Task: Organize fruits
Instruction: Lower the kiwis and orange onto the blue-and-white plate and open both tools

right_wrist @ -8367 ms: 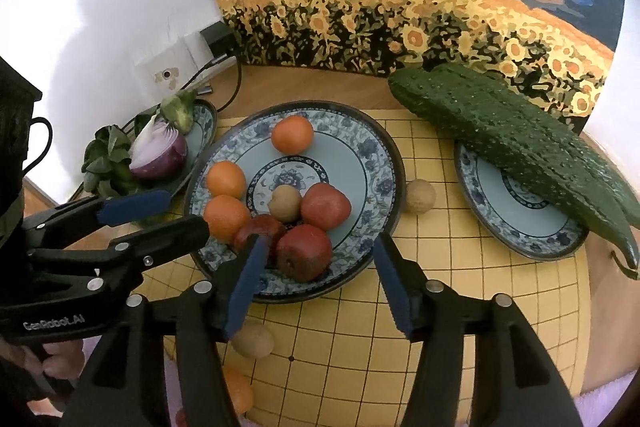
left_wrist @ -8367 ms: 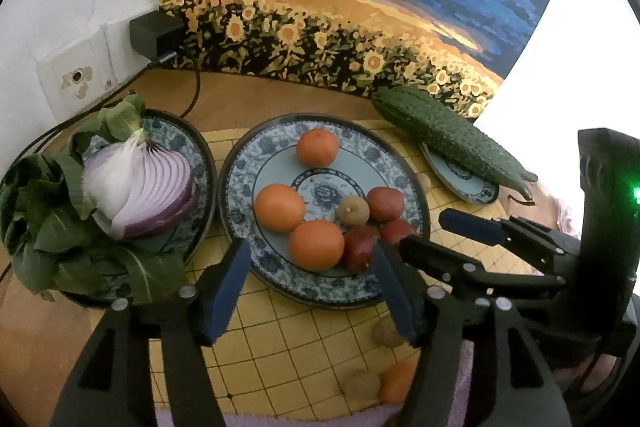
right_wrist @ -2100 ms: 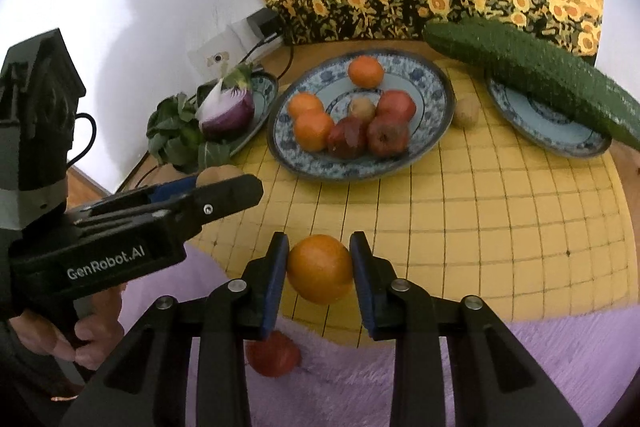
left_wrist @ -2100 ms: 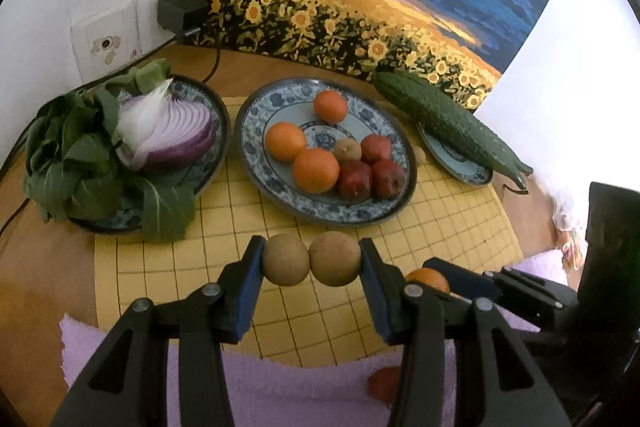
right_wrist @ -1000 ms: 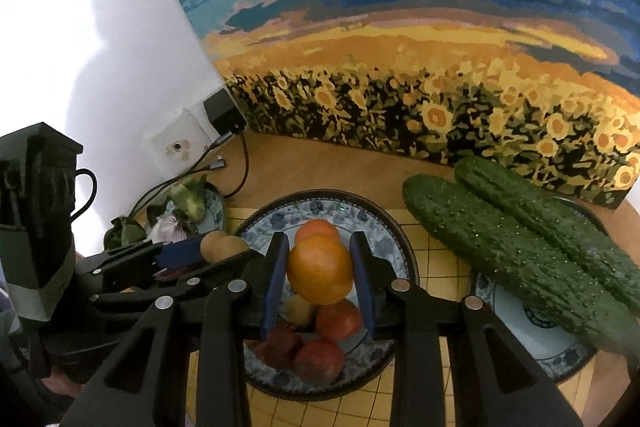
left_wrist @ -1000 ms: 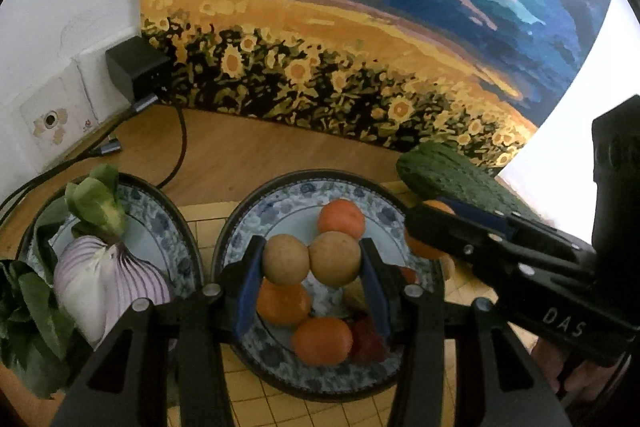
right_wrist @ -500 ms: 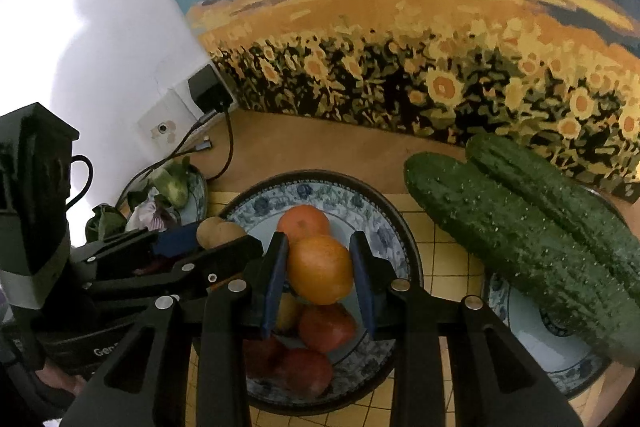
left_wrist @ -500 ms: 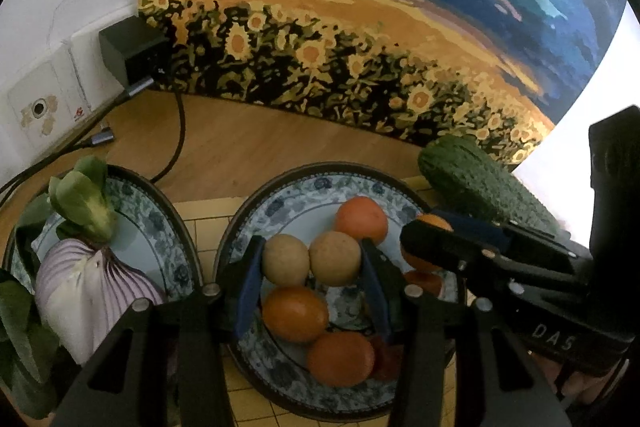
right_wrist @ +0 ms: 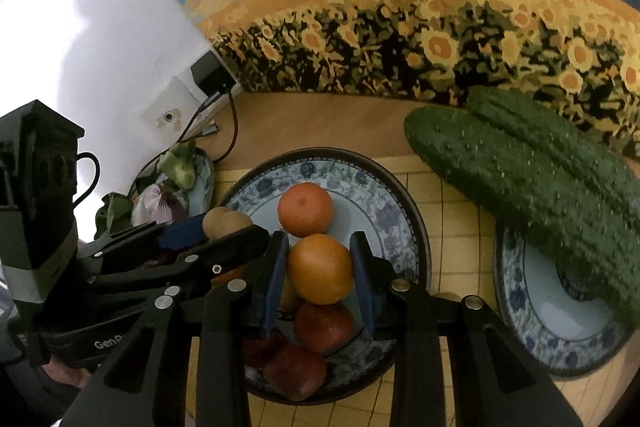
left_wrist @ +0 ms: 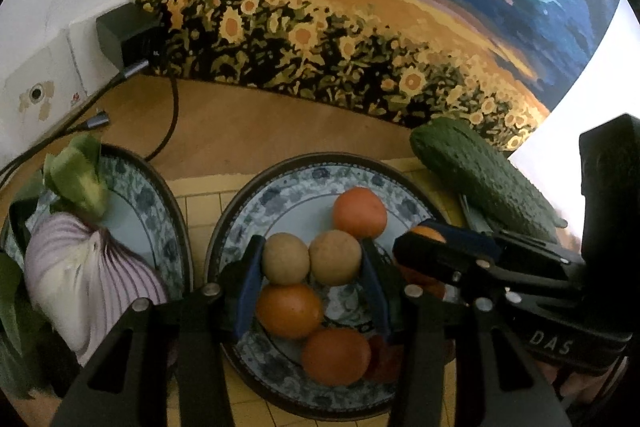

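My left gripper (left_wrist: 312, 263) is shut on two small brown round fruits (left_wrist: 335, 258), held side by side just above the blue-patterned fruit plate (left_wrist: 280, 195). My right gripper (right_wrist: 320, 269) is shut on an orange (right_wrist: 320, 268) over the same plate (right_wrist: 384, 207). The plate holds oranges (left_wrist: 360, 212) and dark red fruits (right_wrist: 323, 321). In the left wrist view the right gripper (left_wrist: 424, 239) comes in from the right with the orange. In the right wrist view the left gripper (right_wrist: 224, 227) comes in from the left.
A plate with a cut red onion (left_wrist: 84, 279) and leafy greens stands to the left. Two cucumbers (right_wrist: 520, 167) lie on a small plate (right_wrist: 560, 339) to the right. A charger (left_wrist: 124, 27) and cable sit by the sunflower painting at the back.
Both grippers have dropped lower and closer over the fruit plate, each holding its fruit. The plates and cucumbers look larger in both views.
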Demonstrator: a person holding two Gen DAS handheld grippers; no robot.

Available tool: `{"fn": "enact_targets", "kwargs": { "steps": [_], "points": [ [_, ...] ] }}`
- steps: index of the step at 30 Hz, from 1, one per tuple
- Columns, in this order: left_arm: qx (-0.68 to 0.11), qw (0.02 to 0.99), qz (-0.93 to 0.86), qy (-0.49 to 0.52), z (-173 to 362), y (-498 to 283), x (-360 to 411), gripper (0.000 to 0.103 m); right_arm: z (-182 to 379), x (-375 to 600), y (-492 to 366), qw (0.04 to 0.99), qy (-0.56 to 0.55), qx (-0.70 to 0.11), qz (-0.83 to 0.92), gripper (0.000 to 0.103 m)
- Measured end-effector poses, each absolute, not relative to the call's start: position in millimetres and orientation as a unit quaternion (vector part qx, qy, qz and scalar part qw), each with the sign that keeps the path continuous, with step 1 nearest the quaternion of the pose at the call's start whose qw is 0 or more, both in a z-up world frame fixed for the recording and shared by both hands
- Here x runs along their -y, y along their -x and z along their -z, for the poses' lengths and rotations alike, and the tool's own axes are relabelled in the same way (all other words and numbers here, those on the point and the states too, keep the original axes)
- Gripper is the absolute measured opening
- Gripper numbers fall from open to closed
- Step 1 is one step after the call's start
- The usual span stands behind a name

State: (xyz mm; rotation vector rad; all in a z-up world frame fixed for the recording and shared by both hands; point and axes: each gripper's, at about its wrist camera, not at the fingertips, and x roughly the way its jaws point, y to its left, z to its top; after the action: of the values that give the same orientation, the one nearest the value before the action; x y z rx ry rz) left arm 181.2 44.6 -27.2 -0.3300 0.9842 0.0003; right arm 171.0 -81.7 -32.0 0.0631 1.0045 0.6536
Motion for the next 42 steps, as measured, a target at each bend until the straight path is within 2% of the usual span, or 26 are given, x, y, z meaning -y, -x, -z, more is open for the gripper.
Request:
{"fn": "enact_targets", "kwargs": {
  "steps": [28,37,42],
  "points": [
    [-0.468,0.873,0.010,0.136,18.8,-169.4,-40.1,0.049,27.7,79.6,-163.5,0.826,0.009,-0.475,-0.304,0.034],
    [-0.468,0.875,0.013,0.121,3.6,-161.8,-36.6,0.066,22.6,86.4,-161.8,0.834,0.018,-0.465,-0.298,0.034],
    [-0.460,0.880,0.011,0.115,-9.4,-161.1,-35.0,0.071,17.2,90.3,-161.4,0.839,0.018,-0.459,-0.292,0.041]
  ]
}}
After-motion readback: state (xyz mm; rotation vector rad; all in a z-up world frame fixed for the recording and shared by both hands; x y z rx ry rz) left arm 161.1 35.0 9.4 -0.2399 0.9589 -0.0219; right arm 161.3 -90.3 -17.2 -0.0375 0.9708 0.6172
